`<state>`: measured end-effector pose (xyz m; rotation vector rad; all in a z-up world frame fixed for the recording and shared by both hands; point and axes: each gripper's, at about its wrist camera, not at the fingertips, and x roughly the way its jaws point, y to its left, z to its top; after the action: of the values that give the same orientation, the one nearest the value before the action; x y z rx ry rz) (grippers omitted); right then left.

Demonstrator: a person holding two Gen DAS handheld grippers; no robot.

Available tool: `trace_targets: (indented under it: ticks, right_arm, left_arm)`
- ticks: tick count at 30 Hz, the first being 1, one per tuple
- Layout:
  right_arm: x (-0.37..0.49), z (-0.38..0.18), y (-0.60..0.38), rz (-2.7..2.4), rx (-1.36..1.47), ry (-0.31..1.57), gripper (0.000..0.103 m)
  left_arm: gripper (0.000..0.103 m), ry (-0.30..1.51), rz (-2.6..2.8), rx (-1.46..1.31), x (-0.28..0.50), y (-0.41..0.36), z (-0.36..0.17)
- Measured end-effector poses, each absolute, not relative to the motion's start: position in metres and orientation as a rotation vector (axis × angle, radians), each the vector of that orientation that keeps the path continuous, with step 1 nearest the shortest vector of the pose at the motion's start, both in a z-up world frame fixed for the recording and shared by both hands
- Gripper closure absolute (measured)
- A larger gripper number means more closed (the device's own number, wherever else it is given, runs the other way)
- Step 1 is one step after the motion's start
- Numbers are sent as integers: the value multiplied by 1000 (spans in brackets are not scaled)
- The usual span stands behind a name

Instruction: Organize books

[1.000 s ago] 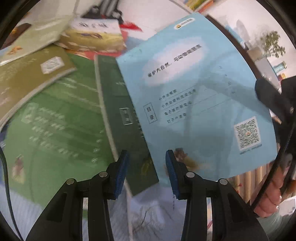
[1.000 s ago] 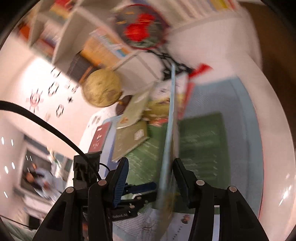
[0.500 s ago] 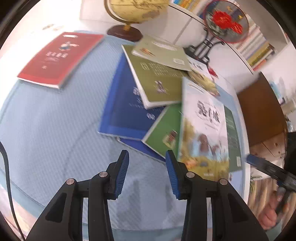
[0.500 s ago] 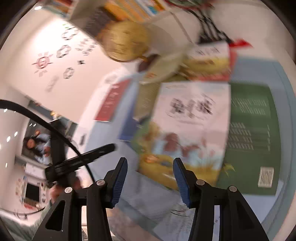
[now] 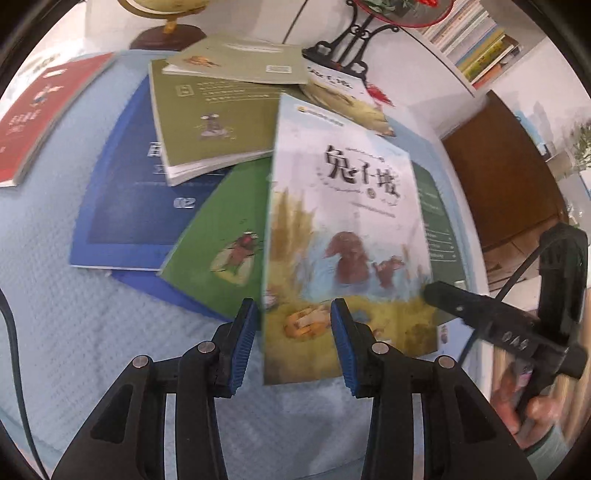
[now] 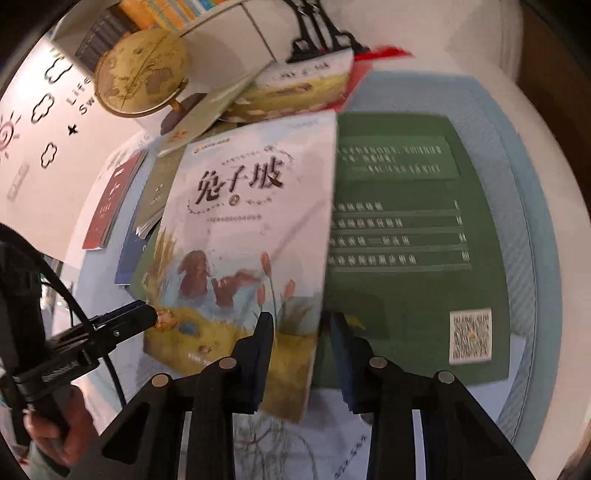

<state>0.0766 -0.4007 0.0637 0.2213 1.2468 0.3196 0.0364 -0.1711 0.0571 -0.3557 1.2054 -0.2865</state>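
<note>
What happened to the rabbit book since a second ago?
A second ago the right hand-held gripper held the rabbit book up on edge, back cover showing. Since then it was flipped and lowered face up onto the green book. The right jaws are closing around its lower right edge. The left hand-held gripper is unchanged, holding nothing. The pile, globe and red book stayed.

the rabbit book [image 5: 343, 236] is the landmark. under it, much of the dark green book [image 6: 413, 236] and the green insect book [image 5: 225, 258] is covered. its cover art is smeared by blur. beyond its far edge, the globe [image 5: 166, 7] is cut off by the frame, and the shelf spines [image 5: 480, 48] are too small to read.
</note>
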Motion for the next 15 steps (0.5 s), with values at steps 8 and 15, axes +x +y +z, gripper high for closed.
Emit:
trace_targets:
  ticks: [8,15]
  right_arm:
    - [53,68,-418,327,178,1265,72]
    - [16,57,-448,359,274,1316,72]
  left_arm:
    - [66,1227,-460,-424,13,-176,60]
    - [66,1292,-418,-301,-15,-198,44]
